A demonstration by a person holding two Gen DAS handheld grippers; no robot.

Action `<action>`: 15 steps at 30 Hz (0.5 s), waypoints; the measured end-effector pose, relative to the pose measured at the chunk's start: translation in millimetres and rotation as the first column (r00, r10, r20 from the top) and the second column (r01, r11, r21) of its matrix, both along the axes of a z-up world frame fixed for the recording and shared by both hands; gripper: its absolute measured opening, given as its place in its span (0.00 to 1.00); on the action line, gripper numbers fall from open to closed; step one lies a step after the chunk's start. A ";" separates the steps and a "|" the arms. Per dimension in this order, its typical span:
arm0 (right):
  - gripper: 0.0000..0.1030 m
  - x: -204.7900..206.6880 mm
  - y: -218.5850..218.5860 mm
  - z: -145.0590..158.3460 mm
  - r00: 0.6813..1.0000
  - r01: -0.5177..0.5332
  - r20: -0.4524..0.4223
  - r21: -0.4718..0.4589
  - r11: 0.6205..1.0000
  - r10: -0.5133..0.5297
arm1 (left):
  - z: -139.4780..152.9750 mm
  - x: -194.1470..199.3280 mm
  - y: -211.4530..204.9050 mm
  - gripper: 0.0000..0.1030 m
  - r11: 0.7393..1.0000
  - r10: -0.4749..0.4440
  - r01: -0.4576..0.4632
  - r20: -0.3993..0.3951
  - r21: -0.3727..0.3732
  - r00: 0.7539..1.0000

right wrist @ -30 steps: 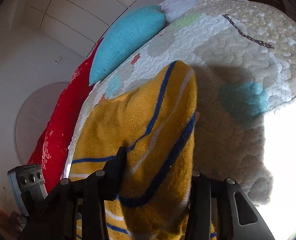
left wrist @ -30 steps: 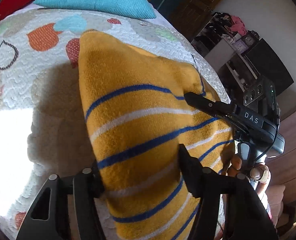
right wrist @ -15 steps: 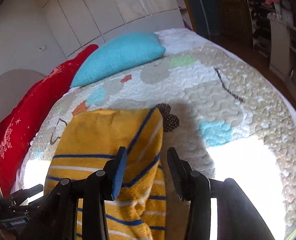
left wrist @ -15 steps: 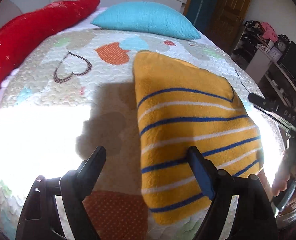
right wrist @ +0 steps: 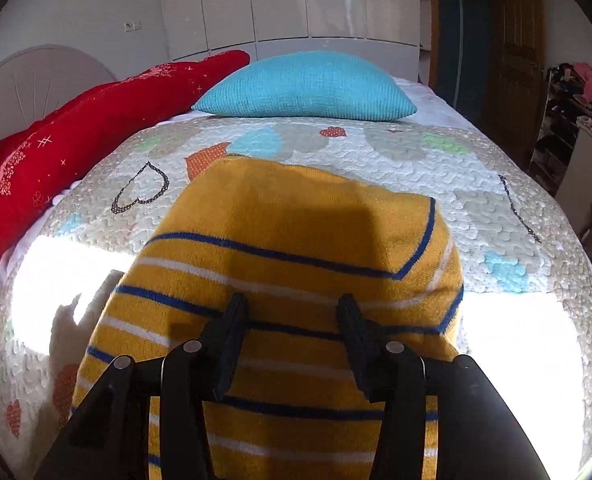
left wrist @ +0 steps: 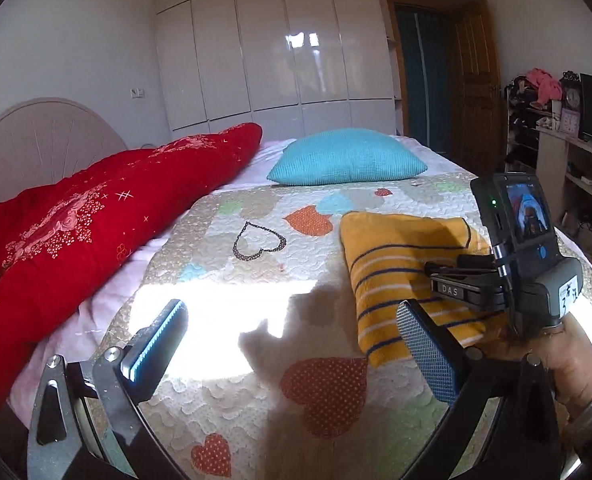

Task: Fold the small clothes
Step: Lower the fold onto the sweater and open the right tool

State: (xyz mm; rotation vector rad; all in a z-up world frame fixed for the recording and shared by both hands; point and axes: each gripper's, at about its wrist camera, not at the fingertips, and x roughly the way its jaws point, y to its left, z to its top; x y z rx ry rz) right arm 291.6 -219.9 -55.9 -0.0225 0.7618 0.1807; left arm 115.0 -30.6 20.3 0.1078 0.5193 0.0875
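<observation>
A heart-patterned quilt (left wrist: 224,392) covers the bed. On it lies the folded yellow striped garment (right wrist: 296,240), flat, bare quilt around it. The right gripper (right wrist: 292,320) hovers above it, jaws opening, gripping nothing. The left gripper (left wrist: 292,344) spreads wide, opening, empty, beside the garment's edge.

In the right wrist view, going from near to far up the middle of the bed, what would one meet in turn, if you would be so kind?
Right claw, jaws opening above the cloth → yellow striped garment → heart-patterned quilt → turquoise pillow → white wardrobe.
</observation>
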 end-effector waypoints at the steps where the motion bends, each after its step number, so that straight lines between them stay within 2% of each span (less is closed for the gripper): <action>1: 0.59 -7.2 -2.8 0.0 1.000 0.002 0.005 -0.004 1.000 -0.002 | -2.4 -2.1 1.6 1.00 1.000 0.015 -0.015 -0.018 -0.002 1.000; 4: 0.67 -27.8 -15.6 -5.0 1.000 0.006 0.001 -0.033 0.999 -0.006 | -9.7 -7.7 6.8 1.00 0.999 0.009 -0.012 -0.062 -0.052 0.998; 6: 0.67 -39.7 -28.2 -10.8 1.000 0.013 -0.016 -0.040 0.999 -0.013 | -14.1 -11.4 8.8 1.00 0.997 0.013 -0.019 -0.082 -0.070 0.997; 10: 0.71 -64.8 -52.8 -12.2 0.998 0.051 -0.042 0.012 0.999 -0.051 | -20.2 -21.4 7.0 1.00 0.997 0.014 -0.021 -0.100 -0.073 0.995; 15: 0.72 -100.4 -58.2 -3.5 0.996 0.084 -0.021 0.002 0.996 -0.084 | -28.8 -23.5 3.0 1.00 0.996 0.007 -0.019 -0.136 -0.086 0.991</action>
